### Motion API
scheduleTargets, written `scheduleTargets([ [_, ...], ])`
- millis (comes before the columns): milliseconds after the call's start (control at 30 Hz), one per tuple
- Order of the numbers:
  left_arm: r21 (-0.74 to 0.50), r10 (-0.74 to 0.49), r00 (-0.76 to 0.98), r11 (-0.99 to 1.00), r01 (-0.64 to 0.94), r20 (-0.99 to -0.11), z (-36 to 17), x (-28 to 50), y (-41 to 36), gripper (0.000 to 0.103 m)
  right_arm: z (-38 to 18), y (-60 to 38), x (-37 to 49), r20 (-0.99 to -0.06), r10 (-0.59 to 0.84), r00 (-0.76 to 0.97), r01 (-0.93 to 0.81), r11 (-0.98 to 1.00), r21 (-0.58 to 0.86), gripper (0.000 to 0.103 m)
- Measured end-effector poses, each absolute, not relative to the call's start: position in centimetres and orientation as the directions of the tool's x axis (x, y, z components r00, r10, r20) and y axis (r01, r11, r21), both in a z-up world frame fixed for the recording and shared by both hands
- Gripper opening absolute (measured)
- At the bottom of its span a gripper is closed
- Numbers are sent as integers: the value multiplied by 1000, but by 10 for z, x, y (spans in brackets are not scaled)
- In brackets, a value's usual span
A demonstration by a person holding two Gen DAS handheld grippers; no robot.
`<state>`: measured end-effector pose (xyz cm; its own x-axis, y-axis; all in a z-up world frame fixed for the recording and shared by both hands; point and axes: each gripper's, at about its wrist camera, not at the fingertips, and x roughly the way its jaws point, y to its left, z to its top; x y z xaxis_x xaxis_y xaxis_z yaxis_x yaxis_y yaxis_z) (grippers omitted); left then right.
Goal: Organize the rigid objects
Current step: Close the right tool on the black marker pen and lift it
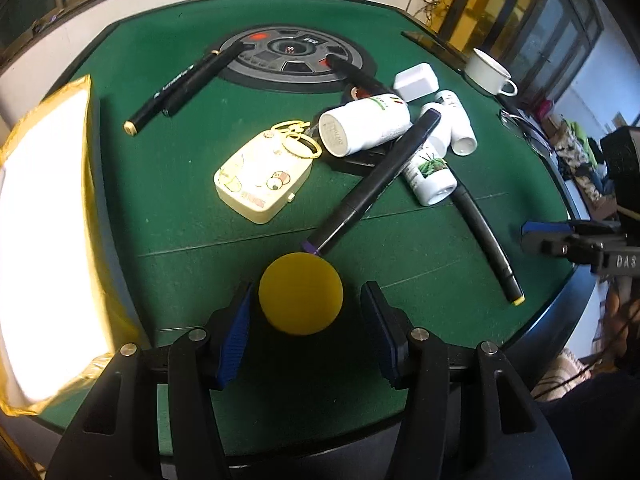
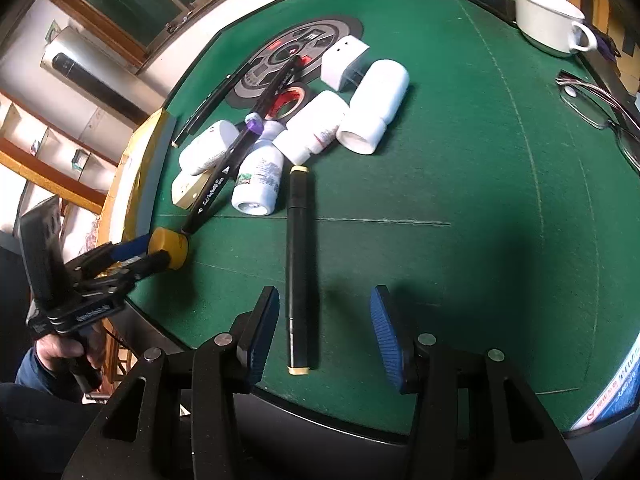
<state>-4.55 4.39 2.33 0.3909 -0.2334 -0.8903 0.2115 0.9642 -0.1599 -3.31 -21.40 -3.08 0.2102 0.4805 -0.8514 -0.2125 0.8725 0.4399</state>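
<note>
Green felt desk (image 1: 160,200) | your left claw (image 1: 306,300) clenched on round yellow plastic cap (image 1: 300,294) | right claw (image 2: 324,300) released over black marker pen (image 2: 301,264) | risk: cap slips, shallow grip.

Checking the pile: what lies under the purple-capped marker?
The purple-capped marker lies slanted across two white bottles, its near tip by the yellow cylinder. A dark flat object shows beneath; its identity is hidden.

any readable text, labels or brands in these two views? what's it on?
"DAS": right gripper body, rest cut off.
White print on black marker: too blurred.
White print on purple-capped marker: too blurred.
Bottle labels: too small.
Cream keychain case: cartoon and label, unreadable.
Red print at table edge: unreadable.
</note>
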Motion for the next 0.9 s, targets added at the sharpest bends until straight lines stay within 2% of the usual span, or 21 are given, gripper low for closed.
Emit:
scheduleTargets([
  [100, -132, -201, 392, 972, 196, -898, 14, -43, 43, 52, -31, -204, -30, -860, 469, 200, -244, 874, 419, 43],
  [133, -117, -194, 412, 972, 205, -890, 15, -45, 41, 48, -31, -199, -30, -864, 462, 199, -256, 876, 409, 43],
  [167, -113, -195, 413, 971, 213, -890, 15, -45, 40, 39, -31, -195, -29, -868, 456, 196, -268, 876, 400, 43],
  [567, -109, -194, 432, 971, 213, -881, 15, -56, 41, 39, -44, -154, -9, -937, 308, 167, -311, 918, 247, 43],
  [667, -83, -176, 446, 972, 221, -878, 15, -58, 38, 39, -45, -145, -11, -950, 259, 174, -329, 925, 192, 48],
  [700, -81, -174, 448, 972, 219, -877, 14, -58, 38, 39, -45, -144, -12, -949, 257, 184, -338, 923, 185, 47],
  [767, -71, -164, 455, 974, 215, -875, 14, -59, 37, 39, -45, -144, -14, -953, 208, 218, -338, 933, 126, 29],
  [800, -61, -156, 460, 975, 214, -874, 14, -60, 36, 39, -45, -145, -13, -955, 199, 220, -341, 933, 116, 15],
  [900, -17, -126, 478, 974, 225, -869, 12, -62, 31, 38, -46, -156, -11, -947, 248, 205, -292, 939, 183, 15],
])
